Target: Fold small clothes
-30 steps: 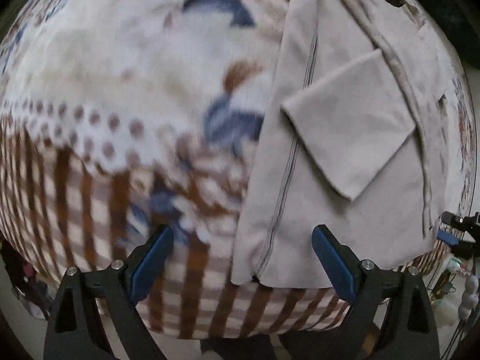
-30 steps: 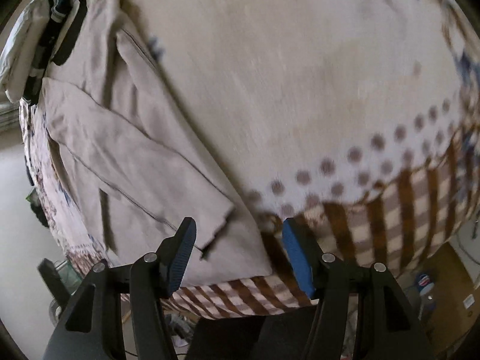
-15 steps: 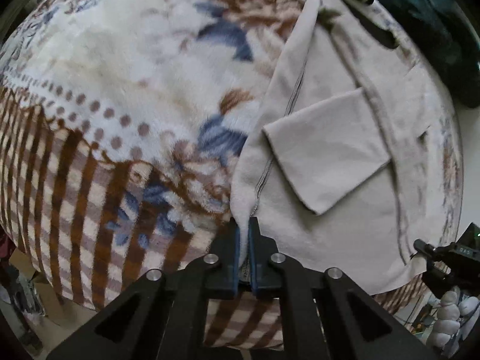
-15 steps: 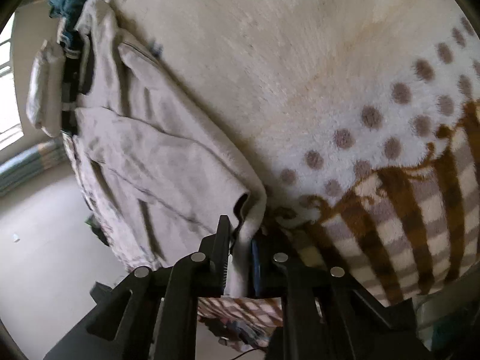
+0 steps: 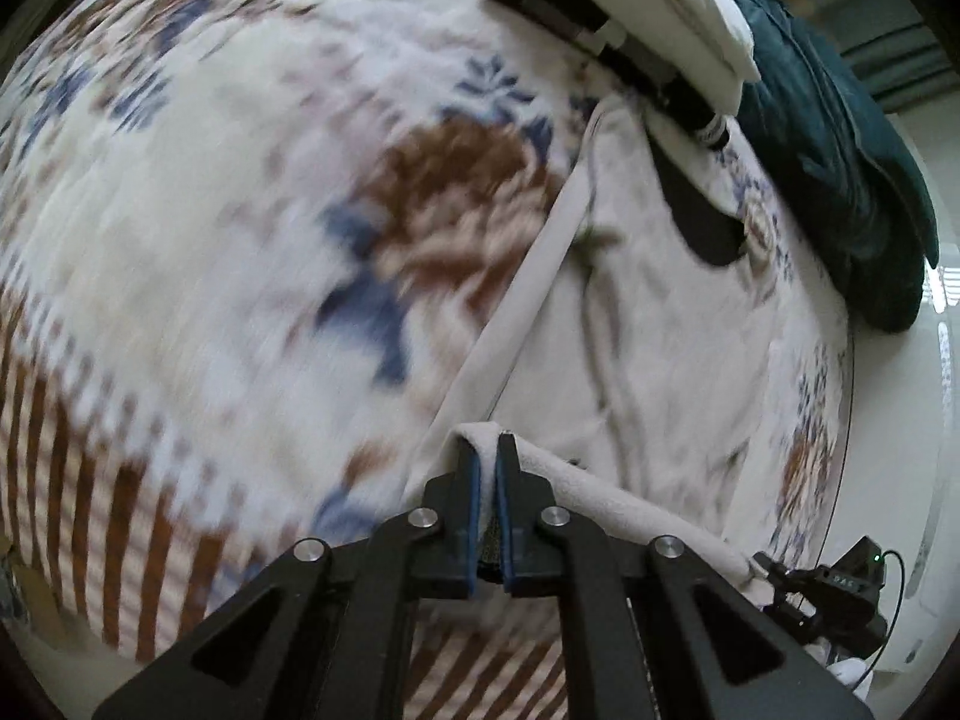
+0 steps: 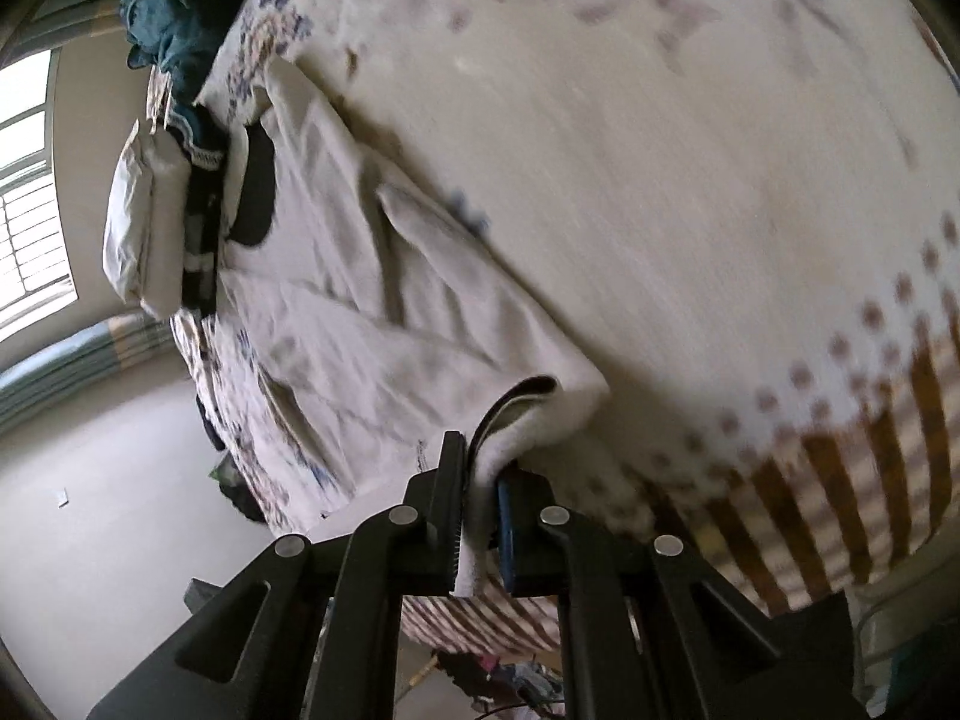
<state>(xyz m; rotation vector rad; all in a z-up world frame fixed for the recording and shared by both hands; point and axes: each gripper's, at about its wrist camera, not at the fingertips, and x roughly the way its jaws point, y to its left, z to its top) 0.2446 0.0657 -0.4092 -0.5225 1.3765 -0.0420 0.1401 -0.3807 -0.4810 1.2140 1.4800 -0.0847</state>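
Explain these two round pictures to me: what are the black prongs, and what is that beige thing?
No robot here: a person holds a pinching tool in each hand, and a wide-angle camera on each looks along its two prongs. One picture is from the left tool, the other from the right tool. Below lies a flowered blanket with a beige garment spread on it; folded clothes sit at the far end. Each tool is shut on the garment's near edge, at opposite corners, lifting it.

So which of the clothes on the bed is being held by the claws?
The beige garment, pinched by both claws; the dark teal one lies bunched and untouched at the far edge.
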